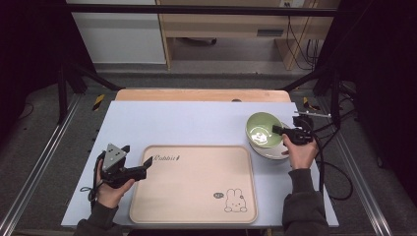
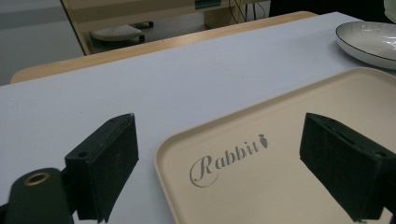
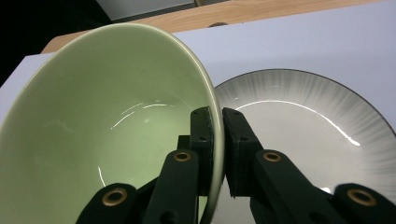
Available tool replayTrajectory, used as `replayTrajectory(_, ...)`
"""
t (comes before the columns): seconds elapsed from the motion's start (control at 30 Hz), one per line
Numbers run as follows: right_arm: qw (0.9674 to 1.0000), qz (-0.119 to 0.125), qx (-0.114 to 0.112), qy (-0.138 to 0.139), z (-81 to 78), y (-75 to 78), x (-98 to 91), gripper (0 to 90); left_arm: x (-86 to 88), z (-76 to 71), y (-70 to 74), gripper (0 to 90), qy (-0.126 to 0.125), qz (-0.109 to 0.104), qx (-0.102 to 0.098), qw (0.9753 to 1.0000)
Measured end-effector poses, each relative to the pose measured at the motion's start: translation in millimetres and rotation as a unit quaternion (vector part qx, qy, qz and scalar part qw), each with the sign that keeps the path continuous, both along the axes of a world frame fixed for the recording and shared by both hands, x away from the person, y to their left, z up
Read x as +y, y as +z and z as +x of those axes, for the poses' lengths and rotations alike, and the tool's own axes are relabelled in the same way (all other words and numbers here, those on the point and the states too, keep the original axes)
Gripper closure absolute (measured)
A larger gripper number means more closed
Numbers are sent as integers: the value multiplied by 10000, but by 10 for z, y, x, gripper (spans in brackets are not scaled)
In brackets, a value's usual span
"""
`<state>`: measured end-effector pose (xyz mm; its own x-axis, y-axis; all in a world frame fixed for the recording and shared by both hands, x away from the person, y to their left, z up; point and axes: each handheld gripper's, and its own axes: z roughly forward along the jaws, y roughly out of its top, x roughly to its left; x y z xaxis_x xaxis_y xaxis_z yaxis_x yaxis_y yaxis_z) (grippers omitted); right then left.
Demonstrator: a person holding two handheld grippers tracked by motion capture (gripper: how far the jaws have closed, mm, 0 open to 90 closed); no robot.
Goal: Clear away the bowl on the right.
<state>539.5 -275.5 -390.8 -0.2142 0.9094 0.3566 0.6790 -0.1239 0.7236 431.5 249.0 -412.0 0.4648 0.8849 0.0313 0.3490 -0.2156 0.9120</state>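
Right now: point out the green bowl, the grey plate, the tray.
green bowl [image 3: 93, 121], right gripper view, inner wall.
grey plate [image 3: 303, 121], right gripper view, bare inner surface.
tray [image 1: 196, 187], high view, bare floor.

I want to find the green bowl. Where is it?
In the high view the green bowl is on the table's right side, tilted over the white plate, its rim pinched by the right gripper, right of the tray.

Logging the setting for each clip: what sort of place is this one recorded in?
Probably a lab or workshop recording station, not a home kitchen. A table under a pale blue sheet stands inside a black metal frame, cables hang by wooden furniture behind, and handheld grippers work a green bowl and tray.
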Motion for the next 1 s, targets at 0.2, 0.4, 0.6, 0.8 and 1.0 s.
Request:
replayTrajectory(0.2, 9999, 14, -24, 148, -20, 42, 75, 837, -7, -13, 16, 113, -24, -31, -37, 10000)
replayTrajectory(0.4, 9996, 4, -125, 263, -65, 112, 143, 836, -8, -17, 20, 114, -38, -20, -41, 10000)
replayTrajectory(0.6, 9988, -7, -256, 424, -109, 182, 222, 835, -13, -18, 18, 113, -43, -29, -44, 10000)
replayTrajectory(0.8, 9978, -5, -311, 580, -150, 236, 323, 835, -8, -21, 26, 113, -56, -20, -44, 10000)
replayTrajectory(1.0, 9965, -44, -338, 763, -160, 250, 435, 835, -11, -24, 32, 114, -56, -49, -65, 10000)
